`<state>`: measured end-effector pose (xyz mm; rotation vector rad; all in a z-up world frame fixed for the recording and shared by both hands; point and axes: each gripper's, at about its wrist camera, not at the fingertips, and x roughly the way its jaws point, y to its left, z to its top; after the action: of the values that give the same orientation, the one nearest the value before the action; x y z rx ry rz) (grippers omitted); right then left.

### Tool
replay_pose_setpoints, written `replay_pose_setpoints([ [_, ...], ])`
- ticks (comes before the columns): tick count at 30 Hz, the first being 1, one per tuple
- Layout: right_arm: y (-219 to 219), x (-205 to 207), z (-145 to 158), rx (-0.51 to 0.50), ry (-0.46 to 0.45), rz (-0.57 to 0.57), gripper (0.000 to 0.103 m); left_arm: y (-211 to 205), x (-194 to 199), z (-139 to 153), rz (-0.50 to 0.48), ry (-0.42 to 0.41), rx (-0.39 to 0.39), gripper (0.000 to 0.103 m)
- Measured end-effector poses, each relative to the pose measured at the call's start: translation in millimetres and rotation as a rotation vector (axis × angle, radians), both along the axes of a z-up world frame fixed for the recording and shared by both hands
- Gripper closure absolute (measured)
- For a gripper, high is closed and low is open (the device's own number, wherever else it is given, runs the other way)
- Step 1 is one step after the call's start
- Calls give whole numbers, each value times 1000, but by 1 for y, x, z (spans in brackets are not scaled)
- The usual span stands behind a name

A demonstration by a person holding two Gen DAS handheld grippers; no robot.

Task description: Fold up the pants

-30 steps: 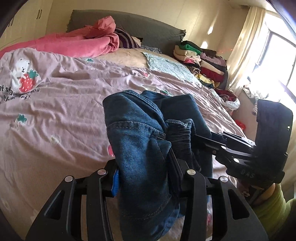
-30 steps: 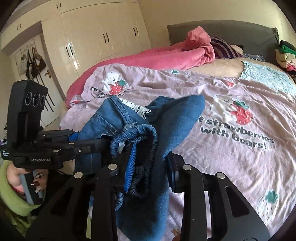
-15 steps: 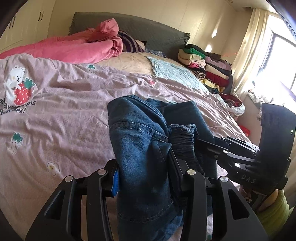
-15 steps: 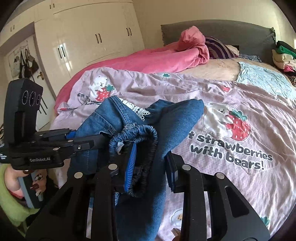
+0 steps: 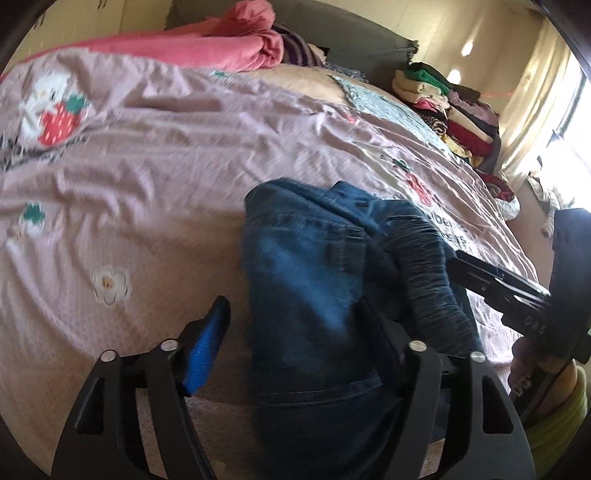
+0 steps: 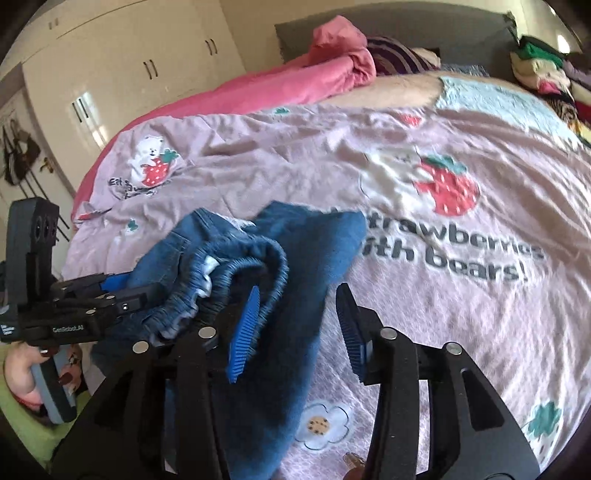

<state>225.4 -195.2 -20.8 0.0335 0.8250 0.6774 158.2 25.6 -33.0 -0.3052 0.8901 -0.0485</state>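
Note:
The blue denim pants (image 5: 314,280) lie bunched on the lilac bedspread (image 5: 147,166) near the bed's front edge. My left gripper (image 5: 291,332) straddles one side of the bundle. Its jaws are opening, and its blue left pad (image 5: 207,343) stands clear of the denim. In the right wrist view the pants (image 6: 295,266) show their elastic waistband (image 6: 236,269), which drapes over the left blue pad (image 6: 245,332) of my right gripper (image 6: 297,325). Those jaws are opening too, with fabric between them and the right pad off the cloth. Each gripper shows in the other's view, the right (image 5: 517,295) and the left (image 6: 92,299).
A pink blanket (image 5: 207,48) is heaped by the grey headboard (image 6: 406,29). A pile of folded clothes (image 5: 450,110) sits at the bed's far right by the curtain (image 5: 535,92). White wardrobes (image 6: 129,74) stand to the left. A hand and green sleeve (image 6: 26,398) show low down.
Both grippers were shut on the pants; now both sets of jaws have spread apart. Both have come down and forward, bringing the pants onto the bedspread.

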Motion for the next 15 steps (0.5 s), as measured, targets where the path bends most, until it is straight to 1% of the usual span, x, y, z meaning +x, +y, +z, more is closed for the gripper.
replay_pose_setpoints([
  [1, -1, 0, -1, 8, 6, -4, 59, 1, 0, -1, 1, 0, -6, 32],
  [3, -2, -2, 0, 16, 7, -15, 55, 2, -2, 0, 3, -3, -10, 31],
  [4, -1, -4, 0, 13, 5, -12, 54, 1, -2, -1, 3, -3, -7, 26],
  [5, 1, -5, -1, -2, 2, -10, 53, -1, -2, -1, 3, 0, 0, 26],
  [8, 8, -4, -10, -115, 10, -18, 50, -1, -2, -5, -1, 11, 0, 26],
  [9, 8, -4, -13, -126, 18, -22, 49, -2, -2, -6, -1, 15, -2, 26],
  [11, 2, -3, -15, -113, 42, -37, 47, -3, -3, -5, -5, 15, -3, 26],
  [13, -2, -5, -13, -110, 42, -49, 44, -3, -6, -3, -6, 13, 0, 25],
  [14, -4, -9, -11, -100, 34, -50, 43, -3, -8, -2, -6, 11, 0, 24],
  [15, -6, -14, -7, -90, 23, -50, 41, -4, -11, 0, -6, 8, 1, 20],
])
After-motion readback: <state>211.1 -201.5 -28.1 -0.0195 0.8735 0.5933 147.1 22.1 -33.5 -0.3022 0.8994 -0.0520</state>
